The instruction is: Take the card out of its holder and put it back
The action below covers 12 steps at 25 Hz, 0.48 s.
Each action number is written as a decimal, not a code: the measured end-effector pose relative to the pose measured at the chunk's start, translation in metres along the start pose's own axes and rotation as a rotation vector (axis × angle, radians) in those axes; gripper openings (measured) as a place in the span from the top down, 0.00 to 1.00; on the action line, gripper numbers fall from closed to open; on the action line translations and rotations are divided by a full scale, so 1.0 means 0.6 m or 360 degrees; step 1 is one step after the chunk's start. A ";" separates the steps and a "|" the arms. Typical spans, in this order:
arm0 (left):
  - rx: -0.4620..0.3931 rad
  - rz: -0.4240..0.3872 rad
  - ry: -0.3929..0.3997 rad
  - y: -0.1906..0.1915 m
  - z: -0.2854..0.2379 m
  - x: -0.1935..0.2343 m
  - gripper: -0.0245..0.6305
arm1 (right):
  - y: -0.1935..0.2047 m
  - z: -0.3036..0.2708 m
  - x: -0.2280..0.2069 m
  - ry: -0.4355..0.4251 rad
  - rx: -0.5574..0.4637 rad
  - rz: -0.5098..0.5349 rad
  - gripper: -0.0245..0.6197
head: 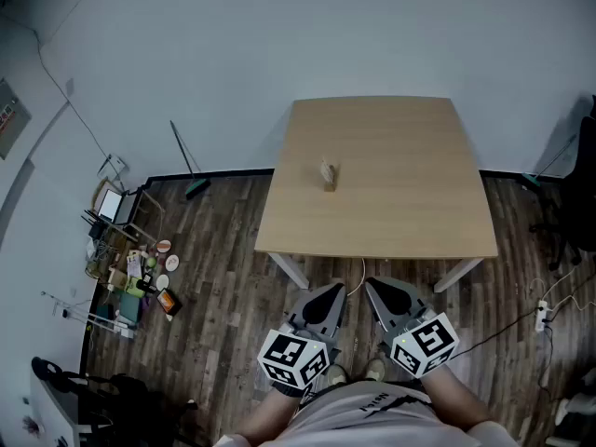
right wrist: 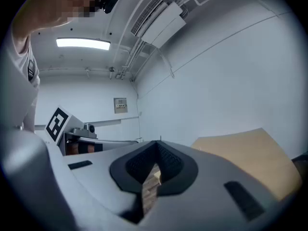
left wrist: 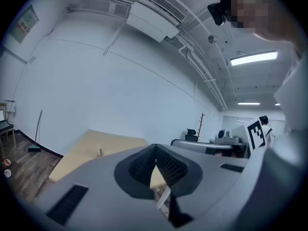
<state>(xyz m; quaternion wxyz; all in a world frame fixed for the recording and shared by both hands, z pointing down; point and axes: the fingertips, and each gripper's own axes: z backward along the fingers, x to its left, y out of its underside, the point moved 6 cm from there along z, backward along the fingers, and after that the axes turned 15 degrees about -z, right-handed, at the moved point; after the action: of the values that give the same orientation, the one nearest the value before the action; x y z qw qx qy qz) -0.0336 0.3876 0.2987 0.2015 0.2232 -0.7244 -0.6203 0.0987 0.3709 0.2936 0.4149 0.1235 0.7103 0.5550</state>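
The small card holder with its card stands upright on the light wooden table, left of the middle. Both grippers hang low in front of the person's body, short of the table's near edge and well away from the holder. The left gripper is shut with nothing between its jaws. The right gripper is shut and empty too. In the left gripper view the holder is a tiny shape on the table, far beyond the shut jaw tips. The right gripper view shows shut jaw tips and a corner of the table.
A broom leans on the wall left of the table. Boxes and small clutter lie on the wooden floor at the left. A dark chair and a power strip are at the right. The person's feet show below the grippers.
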 end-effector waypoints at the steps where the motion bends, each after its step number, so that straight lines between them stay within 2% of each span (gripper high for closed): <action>1: 0.0001 0.0000 -0.0003 0.000 -0.002 -0.006 0.94 | 0.000 0.005 -0.003 -0.0004 0.0002 -0.0001 0.94; 12: 0.0026 -0.0018 -0.0045 0.004 -0.024 -0.048 0.94 | -0.004 0.044 -0.033 -0.0091 -0.0003 -0.0062 0.94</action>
<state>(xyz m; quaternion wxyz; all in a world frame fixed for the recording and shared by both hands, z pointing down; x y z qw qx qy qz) -0.0019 0.3931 0.3026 0.1859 0.2201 -0.7309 -0.6187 0.1310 0.3757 0.2995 0.4459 0.1250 0.7000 0.5436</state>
